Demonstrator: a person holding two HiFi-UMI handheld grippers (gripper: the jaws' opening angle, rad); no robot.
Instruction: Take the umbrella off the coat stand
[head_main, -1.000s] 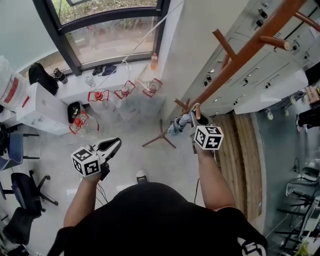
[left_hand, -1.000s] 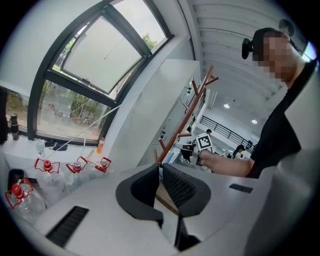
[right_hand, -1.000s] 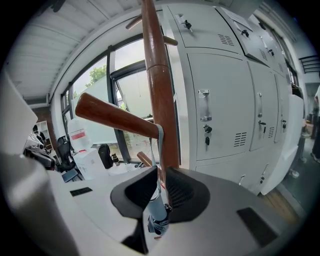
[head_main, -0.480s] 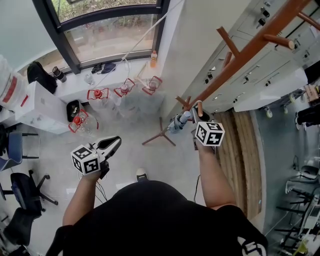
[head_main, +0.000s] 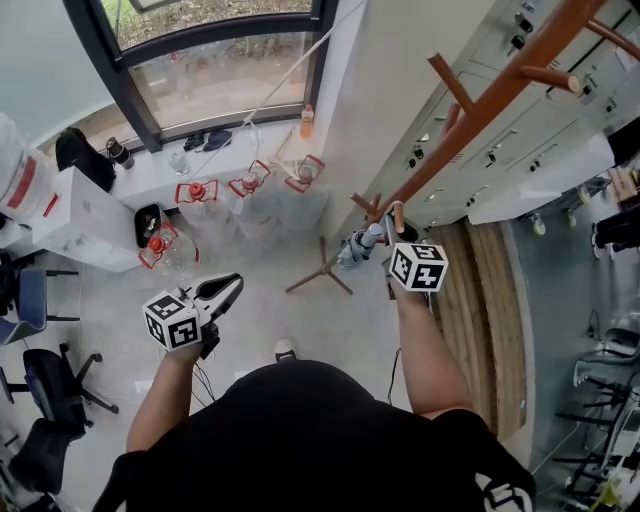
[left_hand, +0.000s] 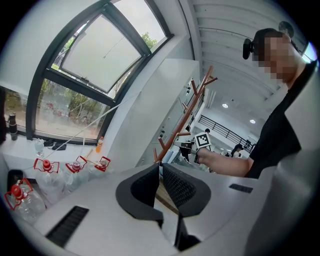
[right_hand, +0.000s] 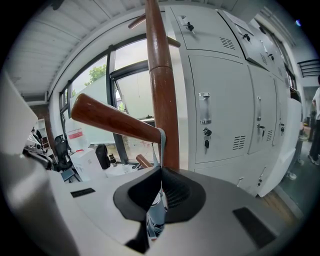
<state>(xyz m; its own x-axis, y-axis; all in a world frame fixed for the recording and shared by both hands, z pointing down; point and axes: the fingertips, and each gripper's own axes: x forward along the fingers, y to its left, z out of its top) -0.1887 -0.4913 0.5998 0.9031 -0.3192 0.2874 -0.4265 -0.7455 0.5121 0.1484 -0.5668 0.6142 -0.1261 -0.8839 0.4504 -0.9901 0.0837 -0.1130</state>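
The right gripper (right_hand: 161, 175) has its jaws closed tight on the top of the umbrella (right_hand: 156, 212); the small folded umbrella hangs under the jaws; its thin strap (right_hand: 161, 145) goes up from the jaws and loops over a brown wooden peg (right_hand: 115, 122) of the coat stand (right_hand: 161, 90). So the umbrella is on the stand, hooked by its strap, right beside the tall pole. Its long side runs up and down; the strap end is up at the peg and the other end points down at the floor. In the head view the umbrella (head_main: 356, 250) sits just left of the right gripper (head_main: 388, 232); it slants from upper right to lower left, and the coat stand (head_main: 480, 105) rises past it toward the top right.

The left gripper (left_hand: 158, 167) has its jaws closed with nothing between them; in the head view it (head_main: 230, 287) is held out in the air over the floor, well apart from the stand.

Farther out, four clear jugs (head_main: 197, 192) with red caps and red handles stand on the floor under the window; what is in them cannot be told. A small orange bottle (head_main: 308, 122) stands on the window sill. White lockers (head_main: 500, 150) line the wall behind the stand.
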